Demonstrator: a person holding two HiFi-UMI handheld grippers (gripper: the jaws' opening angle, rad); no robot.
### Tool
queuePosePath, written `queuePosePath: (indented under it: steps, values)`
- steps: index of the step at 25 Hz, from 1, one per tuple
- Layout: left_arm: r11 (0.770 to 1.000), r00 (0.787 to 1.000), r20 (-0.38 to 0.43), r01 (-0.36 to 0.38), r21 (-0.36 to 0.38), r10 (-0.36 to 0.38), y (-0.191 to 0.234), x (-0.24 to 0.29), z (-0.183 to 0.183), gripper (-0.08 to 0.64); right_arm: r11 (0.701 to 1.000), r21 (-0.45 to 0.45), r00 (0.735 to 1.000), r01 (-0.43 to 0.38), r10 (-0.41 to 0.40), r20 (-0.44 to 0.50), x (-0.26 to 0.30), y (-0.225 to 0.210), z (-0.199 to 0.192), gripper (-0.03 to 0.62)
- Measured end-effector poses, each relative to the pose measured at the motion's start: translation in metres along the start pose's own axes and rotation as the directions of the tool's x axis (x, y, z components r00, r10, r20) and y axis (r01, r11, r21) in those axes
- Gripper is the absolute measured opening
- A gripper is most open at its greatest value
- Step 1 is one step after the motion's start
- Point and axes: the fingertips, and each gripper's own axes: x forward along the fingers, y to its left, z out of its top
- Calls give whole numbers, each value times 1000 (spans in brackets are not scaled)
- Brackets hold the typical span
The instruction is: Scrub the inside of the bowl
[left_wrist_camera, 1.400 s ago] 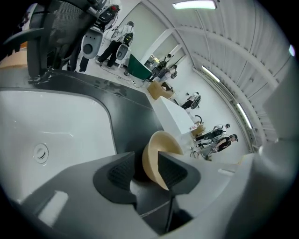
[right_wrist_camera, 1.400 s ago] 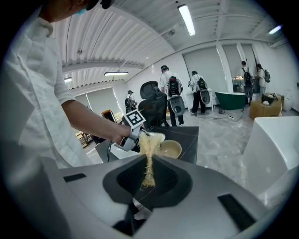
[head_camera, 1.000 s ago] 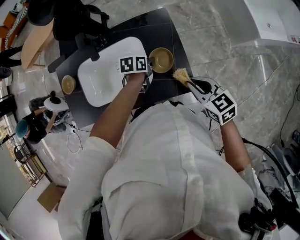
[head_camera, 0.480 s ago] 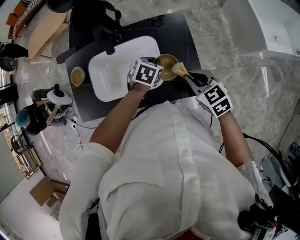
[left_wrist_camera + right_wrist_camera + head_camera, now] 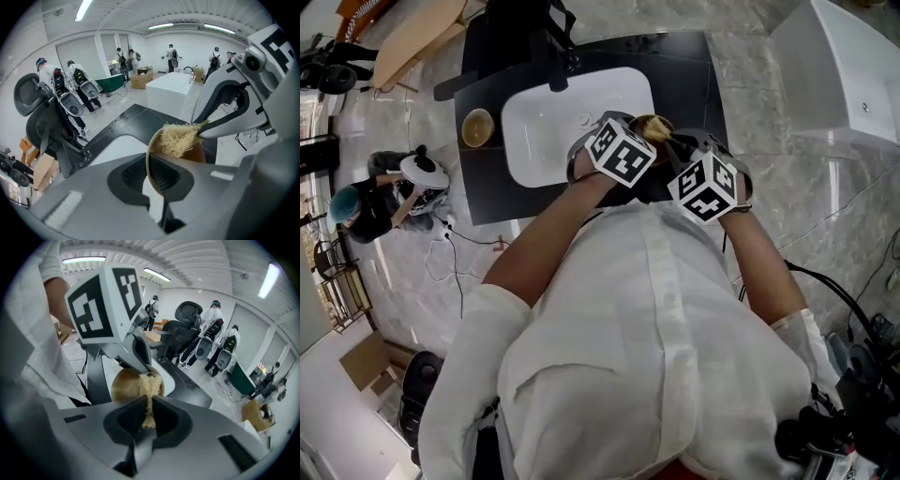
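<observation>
The step in hand looks like the scrub itself: the brush (image 5: 177,139) has its straw head at the upper rim of the bowl (image 5: 193,153), partly over the inside. To do it well, I judge that the left gripper (image 5: 149,176) should act as a firm anchor while the right gripper (image 5: 148,417) does all the moving. The right gripper should push the straw down off the rim onto the inner wall and the bottom, then sweep round in small circles. The bowl hangs from a thin pinch on one side of its rim, so hard strokes could twist it out. Light strokes, pressed toward the pinched side, seem safer. The brush is gripped on its soft straw shank and may bend under load.

The bowl is held tilted on edge over the right half of the table (image 5: 684,66), just beside the right edge of the basin (image 5: 553,122). I judge it is off the table surface.

The left jaws are closed on the bowl's near rim, one finger on the outer wall and one on the inner. The bowl rises away from that pinch, its opening turned toward the right gripper. The right jaws are closed on the brush, and the straw runs out between them. The bowl lies just beyond their tips. Only the brush head reaches it, and the right fingers do not appear to touch it.
</observation>
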Motion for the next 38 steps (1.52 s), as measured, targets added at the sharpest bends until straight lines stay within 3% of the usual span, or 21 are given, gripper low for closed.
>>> queuePosePath:
  steps: [6, 10, 16, 21, 26, 28, 33, 38]
  values:
    - [999, 999, 29, -24, 30, 23, 2, -10, -4, 19, 998, -54, 994, 31, -37, -102, 19, 14, -2, 27]
    - [997, 997, 69, -50, 54, 46, 6, -16, 2, 23, 1000, -6, 992, 15, -16, -124, 25, 24, -2, 26]
    - [998, 992, 114, -56, 28, 52, 11, -22, 6, 25, 989, 119, 992, -83, 94, -85, 29, 42, 4, 26]
    - [999, 989, 138, -44, -5, 44, 13, -27, 7, 25, 944, 277, 983, -179, 182, 14, 29, 53, 19, 27]
    - [997, 990, 142, -1, -76, 12, 13, -29, -2, 12, 860, 472, 980, -193, 149, 130, 24, 34, 31, 26]
    - [996, 990, 142, 2, -88, 11, 13, -31, -4, 11, 847, 500, 981, -183, 127, 144, 22, 28, 33, 27]
    - [999, 991, 133, -20, -50, 26, 10, -31, -7, 11, 876, 474, 995, -84, 48, 86, 18, 18, 27, 26]
    - [997, 990, 120, -75, 33, 70, 10, -29, -8, 11, 878, 475, 998, -51, 26, 57, 14, 9, 21, 27]
